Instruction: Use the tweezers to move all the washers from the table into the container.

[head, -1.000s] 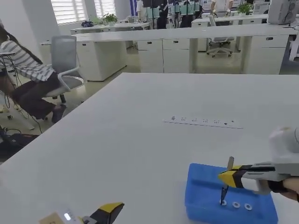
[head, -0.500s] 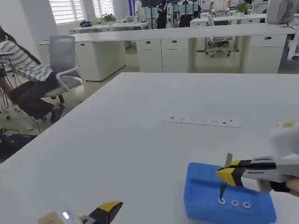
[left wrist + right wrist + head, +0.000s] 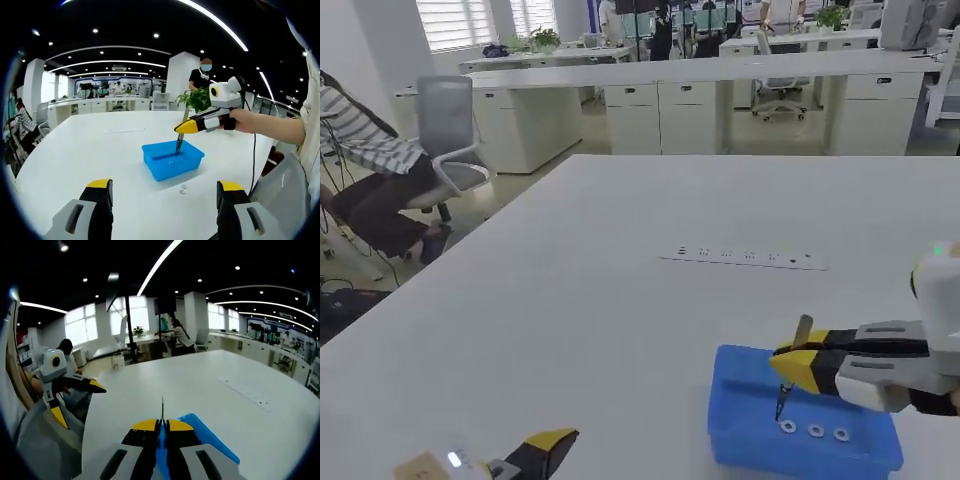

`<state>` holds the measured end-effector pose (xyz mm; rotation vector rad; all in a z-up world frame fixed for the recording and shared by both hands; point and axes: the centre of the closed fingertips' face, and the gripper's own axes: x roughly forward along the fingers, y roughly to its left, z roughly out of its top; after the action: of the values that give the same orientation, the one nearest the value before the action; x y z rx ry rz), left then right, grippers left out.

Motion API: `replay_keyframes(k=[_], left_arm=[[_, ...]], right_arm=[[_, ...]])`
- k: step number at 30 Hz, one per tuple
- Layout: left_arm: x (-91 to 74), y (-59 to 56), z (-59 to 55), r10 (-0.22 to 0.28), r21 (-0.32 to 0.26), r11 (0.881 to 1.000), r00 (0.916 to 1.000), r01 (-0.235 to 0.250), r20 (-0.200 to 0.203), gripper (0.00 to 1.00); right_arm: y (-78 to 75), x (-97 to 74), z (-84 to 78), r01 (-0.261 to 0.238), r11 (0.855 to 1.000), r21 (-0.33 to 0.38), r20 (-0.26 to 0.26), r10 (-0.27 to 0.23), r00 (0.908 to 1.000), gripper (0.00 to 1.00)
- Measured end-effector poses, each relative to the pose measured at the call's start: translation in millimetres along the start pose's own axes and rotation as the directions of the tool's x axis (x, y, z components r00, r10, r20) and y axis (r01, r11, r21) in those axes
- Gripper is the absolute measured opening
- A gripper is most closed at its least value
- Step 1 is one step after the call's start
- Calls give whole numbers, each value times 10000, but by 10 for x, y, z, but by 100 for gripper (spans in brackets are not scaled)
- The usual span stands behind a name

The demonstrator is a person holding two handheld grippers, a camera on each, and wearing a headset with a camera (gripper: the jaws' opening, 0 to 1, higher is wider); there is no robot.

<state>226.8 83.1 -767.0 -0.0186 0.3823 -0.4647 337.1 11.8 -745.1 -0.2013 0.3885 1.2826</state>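
A blue container (image 3: 750, 440) stands on the white table (image 3: 620, 300) and holds three washers (image 3: 815, 431) in a row. My right gripper (image 3: 782, 362) hovers over it, shut on thin tweezers (image 3: 781, 403) whose tip hangs just above the leftmost washer. In the right gripper view the jaws (image 3: 162, 425) are closed on the tweezers (image 3: 161, 410), with the container (image 3: 210, 437) below. From the left gripper (image 3: 162, 192), which is open and holds nothing, I see the container (image 3: 172, 160), the right gripper (image 3: 192, 126), and two small washers (image 3: 183, 188) on the table in front of the container.
A flat power strip (image 3: 740, 257) lies on the table beyond the container. A person sits on an office chair (image 3: 445, 140) off the table's far left. White desks (image 3: 720, 90) stand behind.
The tweezers' tip has lifted a little and drawn left, off the leftmost washer in the container. The head camera has shifted slightly; the left gripper stays put.
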Motion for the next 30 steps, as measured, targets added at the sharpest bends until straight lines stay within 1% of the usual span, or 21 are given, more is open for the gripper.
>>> replay_keyframes(k=[1,4,8,10,12,13,16,18,24,26,28,30], left_arm=[[-1,0,-2,0,6,10000,10000,0,-8,87],[-2,-2,2,-5,6,10000,10000,5,17,87],[-1,-1,2,-15,8,10000,10000,15,15,87],[-1,-4,-3,-31,7,10000,10000,31,-10,87],[0,-5,-1,-26,31,10000,10000,26,-3,87],[0,-7,-1,-32,25,10000,10000,32,-4,87],[1,-7,0,-34,29,10000,10000,34,-7,87],[1,-8,-3,-43,18,10000,10000,43,-20,87],[2,-6,-5,-30,28,10000,10000,30,-37,87],[3,-9,-6,-36,21,10000,10000,36,-42,87],[5,-9,-8,-35,22,10000,10000,35,-59,87],[8,-14,-12,-58,18,10000,10000,58,-78,87]], right_arm=[[22,-2,14,-58,10000,76,117,57,9999,2],[53,-2,16,-100,9998,178,221,96,9997,2],[143,5,-37,-418,9979,505,263,405,9988,2],[194,13,-111,-616,9953,745,148,607,9980,2],[236,27,-216,-759,9935,853,-126,772,9969,2],[254,35,-275,-794,9926,924,-277,823,9962,2],[305,48,-382,-924,9893,1125,-505,986,9938,2],[320,64,-439,-930,9882,1215,-602,1009,9931,2],[327,109,-558,-1010,9838,1483,-758,1131,9907,2],[323,125,-607,-976,9844,1466,-939,1120,9893,2],[344,137,-621,-1090,9809,1611,-897,1245,9882,2],[364,145,-650,-1131,9803,1618,-994,1302,9865,2]])
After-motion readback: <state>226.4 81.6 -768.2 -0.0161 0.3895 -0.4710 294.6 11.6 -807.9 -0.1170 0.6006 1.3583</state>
